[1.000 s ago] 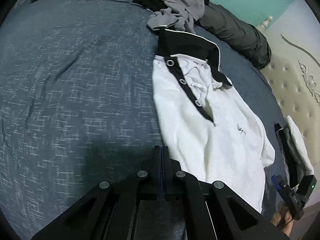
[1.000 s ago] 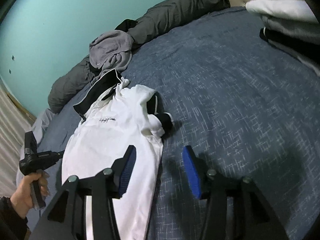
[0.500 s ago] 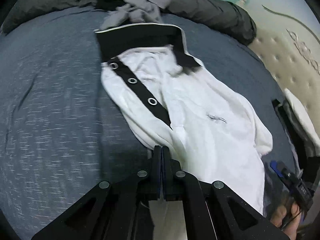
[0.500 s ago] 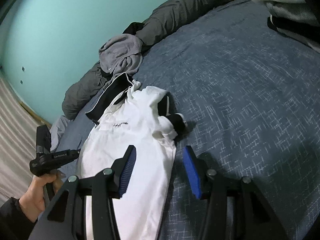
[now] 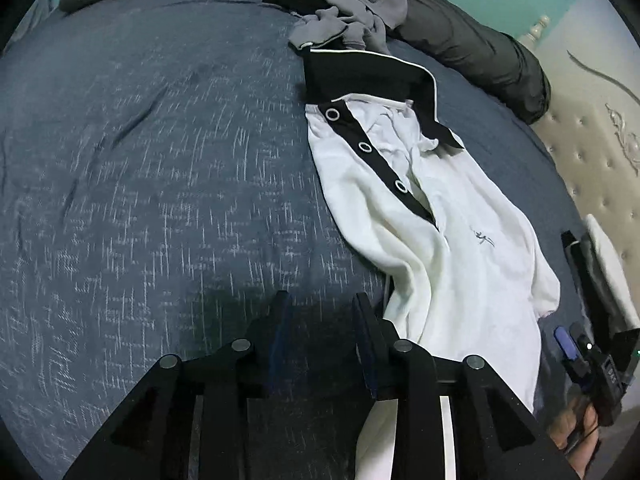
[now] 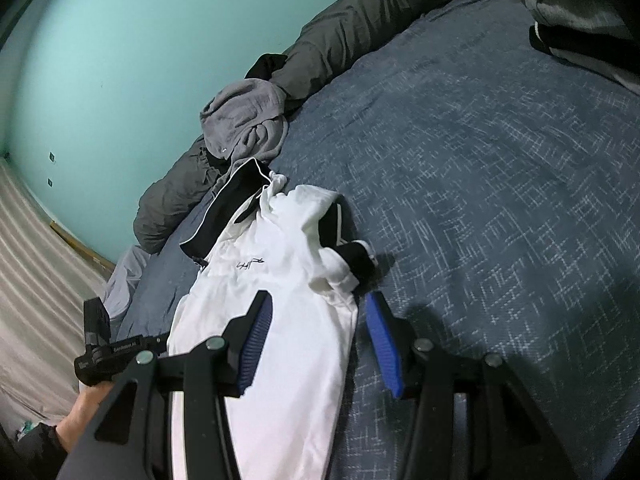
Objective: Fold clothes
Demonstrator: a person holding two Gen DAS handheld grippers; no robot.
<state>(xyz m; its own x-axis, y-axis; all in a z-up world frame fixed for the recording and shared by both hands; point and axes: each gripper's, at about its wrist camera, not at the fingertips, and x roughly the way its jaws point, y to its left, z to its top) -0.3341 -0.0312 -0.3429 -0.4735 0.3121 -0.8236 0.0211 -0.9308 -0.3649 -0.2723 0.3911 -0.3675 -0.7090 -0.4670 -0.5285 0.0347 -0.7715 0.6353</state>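
Our left gripper [image 5: 320, 332] is opening over bare bedspread [image 5: 160, 184]; only our right gripper [image 6: 316, 336] view shows its parted jaws straddling the shirt [image 6: 280, 280] edge.

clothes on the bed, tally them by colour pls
white with black trim: 1, the white polo shirt
grey: 1, the crumpled grey garment
dark olive: 1, the long dark bundle by the wall
total: 3, leaving out the folded stack, too cropped to count

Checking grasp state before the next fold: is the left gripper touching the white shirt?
Cannot tell. In the left wrist view the opening left gripper has only blue bedspread between its fingers; the white shirt passes beside them.
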